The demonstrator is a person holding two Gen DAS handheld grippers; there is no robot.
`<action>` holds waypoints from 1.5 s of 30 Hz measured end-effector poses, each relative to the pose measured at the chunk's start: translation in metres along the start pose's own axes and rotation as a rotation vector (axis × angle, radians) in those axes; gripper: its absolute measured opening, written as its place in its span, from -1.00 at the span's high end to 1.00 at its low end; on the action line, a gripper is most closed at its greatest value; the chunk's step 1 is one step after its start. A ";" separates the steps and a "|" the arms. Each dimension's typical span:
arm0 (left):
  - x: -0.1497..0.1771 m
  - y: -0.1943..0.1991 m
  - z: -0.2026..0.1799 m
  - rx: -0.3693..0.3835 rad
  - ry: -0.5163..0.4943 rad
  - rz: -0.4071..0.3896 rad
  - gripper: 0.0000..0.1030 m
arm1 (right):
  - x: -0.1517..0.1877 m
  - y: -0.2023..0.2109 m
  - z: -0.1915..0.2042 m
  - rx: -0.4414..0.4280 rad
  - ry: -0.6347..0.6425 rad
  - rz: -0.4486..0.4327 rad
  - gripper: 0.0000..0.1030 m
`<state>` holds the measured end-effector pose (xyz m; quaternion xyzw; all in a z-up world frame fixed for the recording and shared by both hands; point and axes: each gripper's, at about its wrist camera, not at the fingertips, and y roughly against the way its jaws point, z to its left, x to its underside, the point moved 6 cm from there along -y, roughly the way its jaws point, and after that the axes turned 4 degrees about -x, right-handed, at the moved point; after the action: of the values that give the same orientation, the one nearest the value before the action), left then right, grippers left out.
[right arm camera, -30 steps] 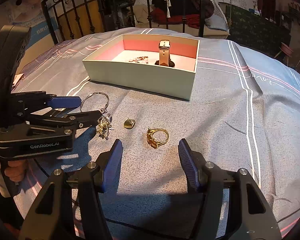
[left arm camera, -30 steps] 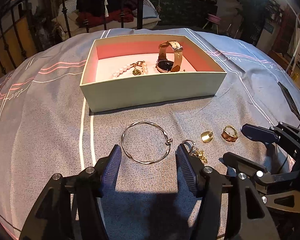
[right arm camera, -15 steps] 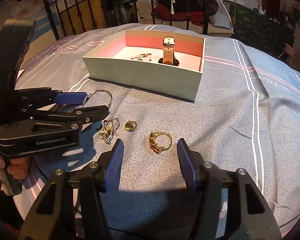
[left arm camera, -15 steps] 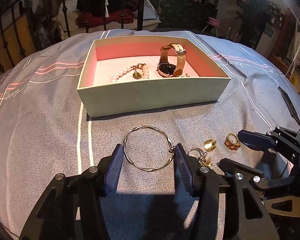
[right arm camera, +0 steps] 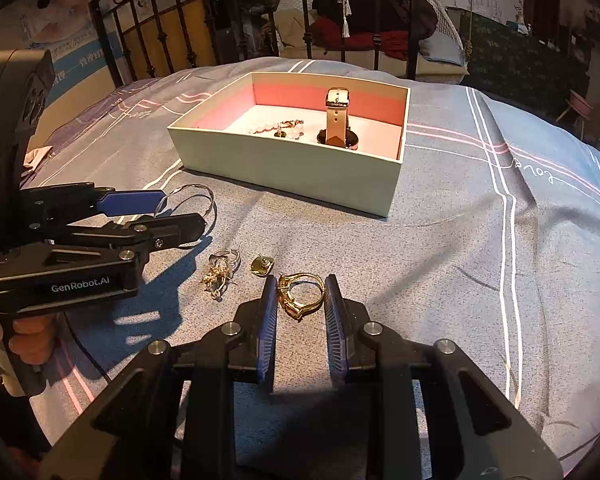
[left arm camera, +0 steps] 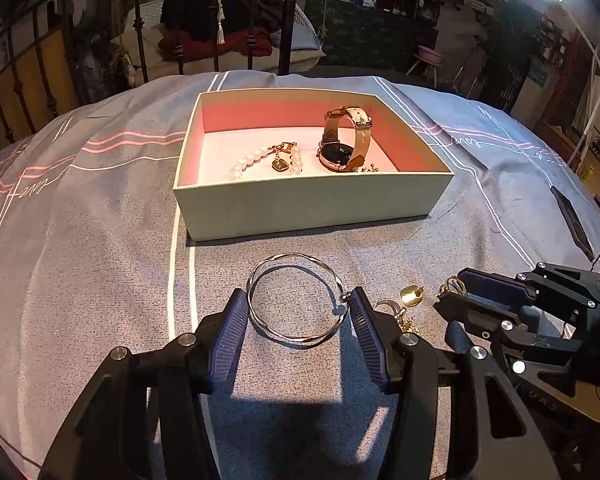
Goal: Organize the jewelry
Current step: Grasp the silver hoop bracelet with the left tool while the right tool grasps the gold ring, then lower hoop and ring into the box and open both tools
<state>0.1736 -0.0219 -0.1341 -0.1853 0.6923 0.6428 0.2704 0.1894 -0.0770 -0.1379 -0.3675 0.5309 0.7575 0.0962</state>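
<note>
A silver bangle (left arm camera: 296,298) lies on the bedspread between the fingers of my left gripper (left arm camera: 298,312), whose pads touch its sides. My right gripper (right arm camera: 301,294) has narrowed around a gold ring (right arm camera: 300,294); the pads stand at the ring's sides. A small gold pendant (right arm camera: 262,266) and a gold-and-silver earring cluster (right arm camera: 222,270) lie just left of the ring. The pale box (left arm camera: 312,204) with a pink lining holds a watch (left arm camera: 346,144) and a pearl bracelet (left arm camera: 268,160).
The box stands in the middle of the grey striped bedspread (right arm camera: 480,248). A black metal bed frame (left arm camera: 216,16) runs behind it. A dark flat object (left arm camera: 572,222) lies at the right edge of the bed.
Both grippers moved forward and down over the jewelry. The left fingers closed in on the bangle's sides. The right fingers closed from wide open to the ring's sides.
</note>
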 end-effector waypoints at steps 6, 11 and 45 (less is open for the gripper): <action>-0.005 0.007 -0.004 -0.002 -0.009 -0.018 -0.01 | -0.009 0.008 0.005 -0.006 0.016 -0.027 0.52; -0.012 0.014 -0.004 -0.006 -0.006 -0.037 -0.01 | -0.017 0.013 0.007 -0.004 0.027 -0.046 0.51; -0.145 -0.017 0.015 -0.063 0.064 -0.083 -0.01 | -0.148 -0.027 -0.041 0.061 -0.017 -0.104 0.51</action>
<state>0.2998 -0.0218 -0.0589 -0.2428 0.6716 0.6465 0.2684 0.3283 -0.0655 -0.0671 -0.3849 0.5330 0.7381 0.1513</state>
